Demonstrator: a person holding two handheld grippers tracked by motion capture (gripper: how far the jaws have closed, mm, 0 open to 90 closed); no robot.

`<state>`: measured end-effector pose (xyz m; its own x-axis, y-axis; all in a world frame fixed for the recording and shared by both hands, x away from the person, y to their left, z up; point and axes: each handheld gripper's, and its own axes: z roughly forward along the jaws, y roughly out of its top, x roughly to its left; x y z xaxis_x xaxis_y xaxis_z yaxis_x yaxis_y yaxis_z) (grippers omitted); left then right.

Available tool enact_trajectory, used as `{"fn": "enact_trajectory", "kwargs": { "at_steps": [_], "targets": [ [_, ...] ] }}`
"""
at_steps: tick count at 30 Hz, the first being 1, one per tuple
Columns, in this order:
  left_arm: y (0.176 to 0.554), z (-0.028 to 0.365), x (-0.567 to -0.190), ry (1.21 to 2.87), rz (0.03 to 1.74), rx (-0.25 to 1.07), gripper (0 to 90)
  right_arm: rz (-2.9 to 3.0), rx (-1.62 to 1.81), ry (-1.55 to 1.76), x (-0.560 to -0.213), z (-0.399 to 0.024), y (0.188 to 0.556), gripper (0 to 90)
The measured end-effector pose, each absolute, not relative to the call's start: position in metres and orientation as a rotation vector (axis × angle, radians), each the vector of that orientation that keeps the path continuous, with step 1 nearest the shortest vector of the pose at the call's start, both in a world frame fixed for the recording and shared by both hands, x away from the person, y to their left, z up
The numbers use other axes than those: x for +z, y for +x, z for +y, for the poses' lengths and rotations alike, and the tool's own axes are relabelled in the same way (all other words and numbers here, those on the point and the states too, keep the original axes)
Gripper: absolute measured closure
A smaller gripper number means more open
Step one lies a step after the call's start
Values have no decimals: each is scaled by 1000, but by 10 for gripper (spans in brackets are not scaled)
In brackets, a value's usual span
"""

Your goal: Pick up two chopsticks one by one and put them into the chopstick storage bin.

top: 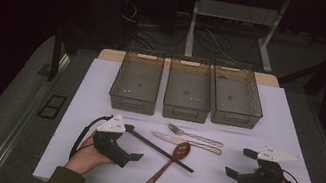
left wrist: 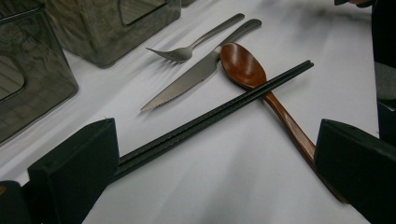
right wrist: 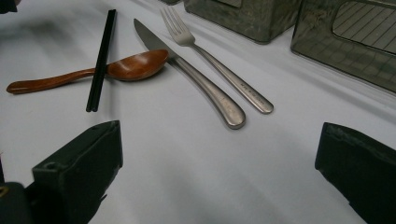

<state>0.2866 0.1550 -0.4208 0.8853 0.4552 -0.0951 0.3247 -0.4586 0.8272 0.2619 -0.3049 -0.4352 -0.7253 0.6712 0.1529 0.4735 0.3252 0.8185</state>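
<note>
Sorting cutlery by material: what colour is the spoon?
Reddish brown, like wood; the spoon shows best in the left gripper view.

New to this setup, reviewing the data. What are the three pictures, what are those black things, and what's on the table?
No robot arm here: a person holds a hand-held two-jaw gripper in each hand. The high view looks down on the white table, with the left gripper and right gripper at the near edge. The other two pictures come from cameras riding on each gripper; the black blocks at the bottom are its own jaws. Both stand open and hold nothing. Between them lie a fork, a knife, a wooden spoon and black chopsticks crossing the spoon. Behind stand three empty grey bins.
</note>
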Motion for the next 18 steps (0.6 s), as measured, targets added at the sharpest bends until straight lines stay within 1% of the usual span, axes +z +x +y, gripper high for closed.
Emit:
{"fn": "enact_trajectory", "kwargs": {
  "at_steps": [2,4,8,13,18],
  "targets": [
    [288,154,-420,2096,549,169,0,2375,1349,1042,-435,-305,262,3],
    [291,150,-419,2096,530,153,27,2373,1343,1047,-436,-305,262,3],
    [296,147,-419,2109,514,142,51,2373,1341,1045,-436,-305,263,3],
    [301,140,-421,2140,478,112,138,2377,1342,1053,-436,-305,263,3],
    [308,132,-421,2159,436,99,171,2380,1341,1051,-437,-305,263,3]
  ]
}}
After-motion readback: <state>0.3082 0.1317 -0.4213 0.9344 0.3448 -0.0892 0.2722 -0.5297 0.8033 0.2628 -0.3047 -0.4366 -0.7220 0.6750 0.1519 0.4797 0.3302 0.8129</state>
